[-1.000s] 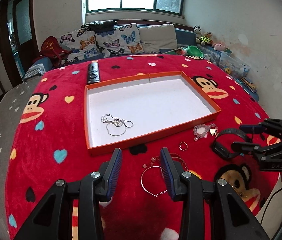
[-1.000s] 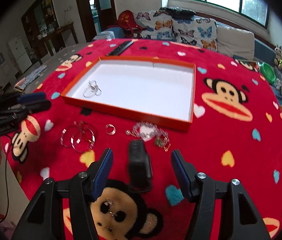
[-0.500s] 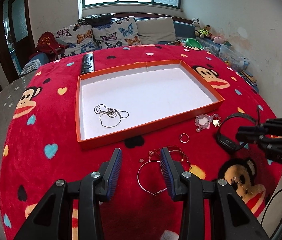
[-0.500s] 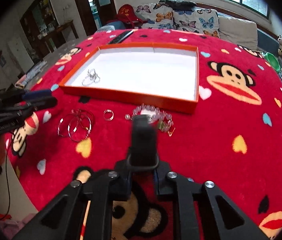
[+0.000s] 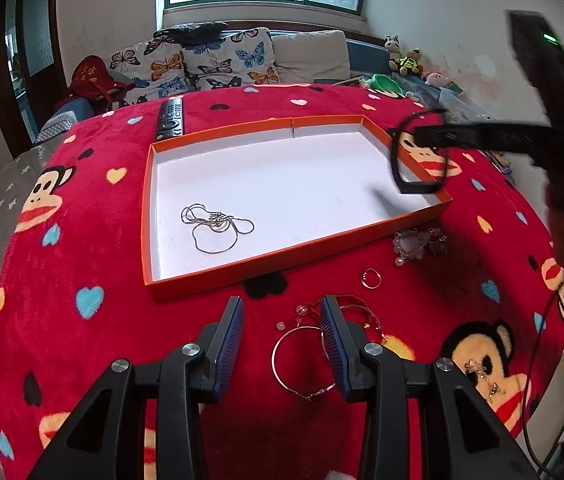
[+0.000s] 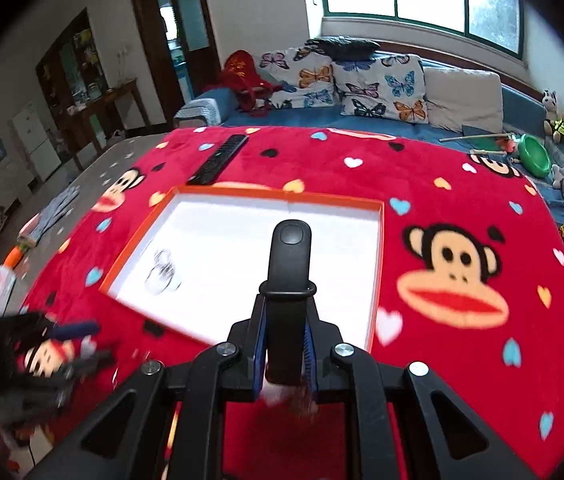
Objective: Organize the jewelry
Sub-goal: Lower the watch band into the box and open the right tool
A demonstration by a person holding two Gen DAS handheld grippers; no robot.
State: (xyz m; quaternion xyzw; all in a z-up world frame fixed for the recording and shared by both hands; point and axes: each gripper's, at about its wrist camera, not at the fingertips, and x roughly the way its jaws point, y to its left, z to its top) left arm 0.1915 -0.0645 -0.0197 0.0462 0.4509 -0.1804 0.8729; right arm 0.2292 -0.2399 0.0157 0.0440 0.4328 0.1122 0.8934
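An orange tray [image 5: 149,216] with a white floor lies on the red monkey blanket and holds a silver necklace [image 5: 217,224]. My right gripper [image 6: 286,320] is shut on a black wristband [image 6: 290,264]. It holds the wristband [image 5: 418,156] in the air over the tray's near right corner. My left gripper [image 5: 282,312] stands open just above the blanket in front of the tray. A silver bangle [image 5: 302,360] and a red bracelet [image 5: 356,312] lie around its right finger, untouched. A small ring [image 5: 372,278], a bead bracelet [image 5: 418,242] and a gold chain [image 5: 482,376] lie to the right.
A black remote [image 5: 170,118] lies behind the tray's far left corner. Beyond the table stands a sofa with butterfly cushions [image 6: 362,80]. A green bowl [image 6: 534,154] and toys sit at the far right. A cable [image 5: 538,360] hangs off the right gripper.
My right gripper closed on the black wristband, lifted it off the blanket and carried it over the tray's corner. The left gripper has stayed open in about the same place.
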